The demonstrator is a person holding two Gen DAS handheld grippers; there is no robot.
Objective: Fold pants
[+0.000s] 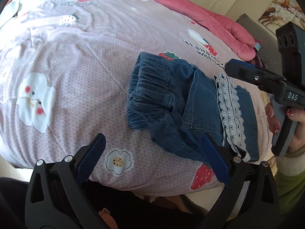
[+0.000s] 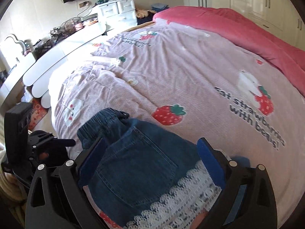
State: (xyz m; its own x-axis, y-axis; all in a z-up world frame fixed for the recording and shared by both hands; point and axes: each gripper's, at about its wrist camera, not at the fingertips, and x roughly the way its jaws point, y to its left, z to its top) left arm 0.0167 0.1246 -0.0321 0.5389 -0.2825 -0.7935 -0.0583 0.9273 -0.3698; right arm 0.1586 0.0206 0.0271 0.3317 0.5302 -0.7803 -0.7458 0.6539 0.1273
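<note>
I'm looking over a bed (image 2: 190, 72) covered by a pale pink sheet with a fine woven grid, printed with strawberries, bears and flowers, and a plush coral-red blanket (image 2: 238, 30) bunched along its far side. Near the bed's front edge lie the denim pants (image 1: 181, 106), already gathered into a compact, thick bundle: the ruched elastic waistband (image 1: 150, 95) sits puffed up at one end, a stitched back pocket (image 2: 141, 164) faces up, and white crochet-lace hems (image 1: 231, 112) lie stacked at the other. I judge the folding nearly finished, with only flattening or squaring up left. My left gripper (image 1: 154, 160) hangs just short of the bundle, fingers spread wide and empty. My right gripper (image 2: 152, 168) hovers over the lace end, fingers likewise apart, gripping nothing.
</note>
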